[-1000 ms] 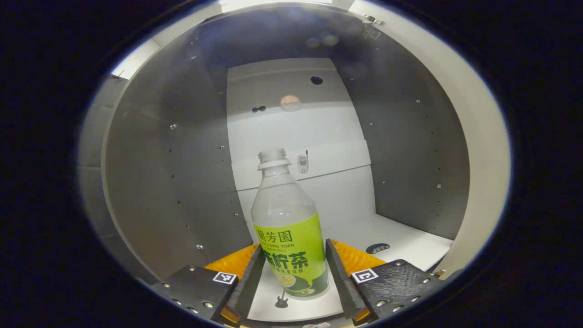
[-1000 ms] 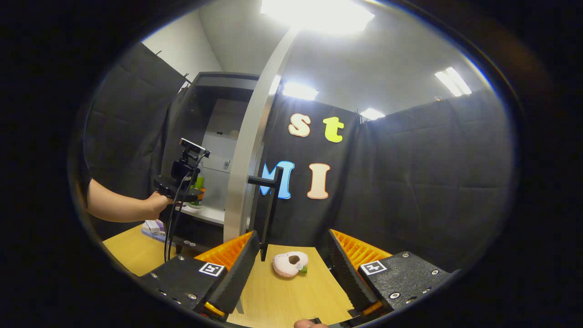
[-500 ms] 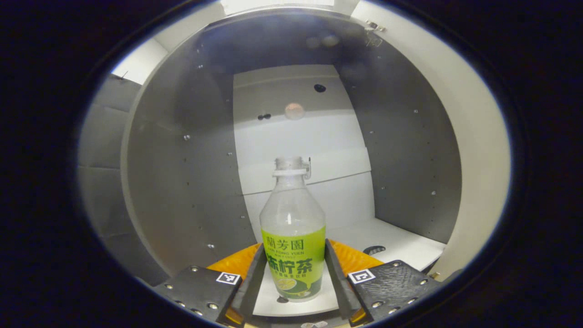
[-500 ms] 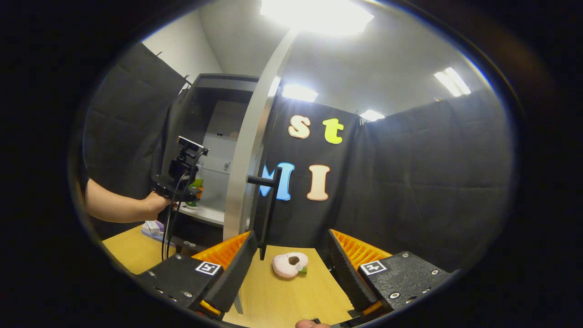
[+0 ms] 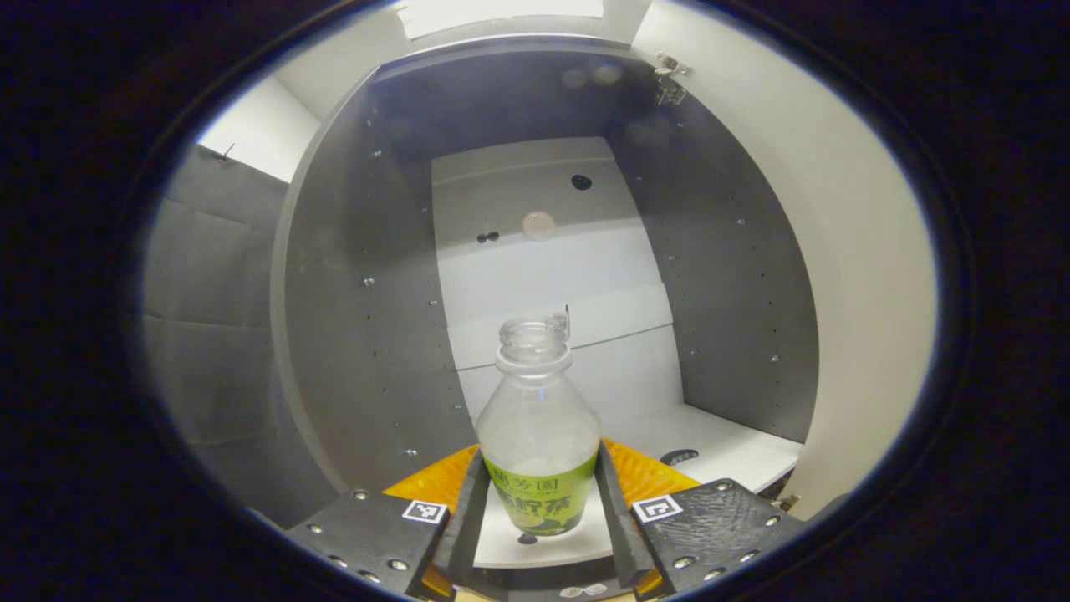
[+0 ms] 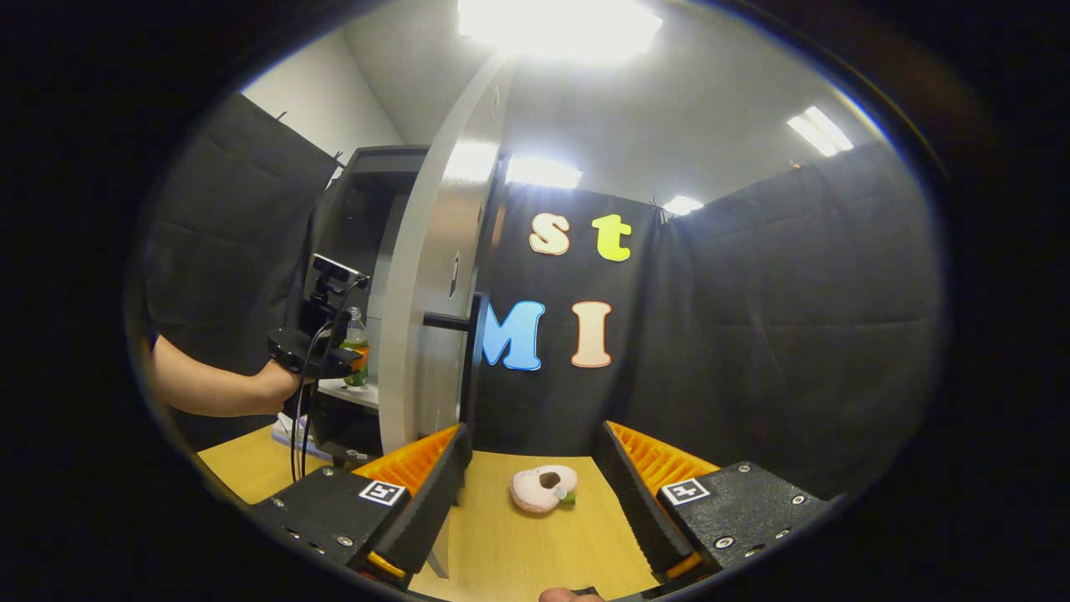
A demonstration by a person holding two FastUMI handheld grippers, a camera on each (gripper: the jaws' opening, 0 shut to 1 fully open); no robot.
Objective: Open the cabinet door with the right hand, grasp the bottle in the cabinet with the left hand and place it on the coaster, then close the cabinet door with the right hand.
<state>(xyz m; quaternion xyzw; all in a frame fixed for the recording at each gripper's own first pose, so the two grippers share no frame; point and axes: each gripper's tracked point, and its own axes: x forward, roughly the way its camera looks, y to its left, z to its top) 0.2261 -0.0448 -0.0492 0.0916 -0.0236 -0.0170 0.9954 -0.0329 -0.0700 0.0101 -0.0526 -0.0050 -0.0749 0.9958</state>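
A clear, uncapped bottle (image 5: pixel 535 426) with a green label stands upright between the fingers of my left gripper (image 5: pixel 539 468), which press on its two sides. It is at the front of the white shelf (image 5: pixel 727 456) in the grey cabinet (image 5: pixel 368 334). In the right gripper view a hand holds the left gripper (image 6: pixel 322 351) with the bottle (image 6: pixel 356 334) at the cabinet's mouth. The white cabinet door (image 6: pixel 426 318) stands open, its black handle (image 6: pixel 470 351) to the left of my right gripper (image 6: pixel 532 435) and farther off. That gripper is open and holds nothing.
A pink and white round soft item (image 6: pixel 543 489) lies on the wooden table (image 6: pixel 501 552) ahead of the right gripper. A small purplish thing (image 6: pixel 288 428) lies on the table below the cabinet. A bare forearm (image 6: pixel 209 389) reaches in from the left. Black cloth walls close the booth.
The left gripper has drawn back from the cabinet's depth with the bottle between its fingers. In the right gripper view the door now shows more of its face.
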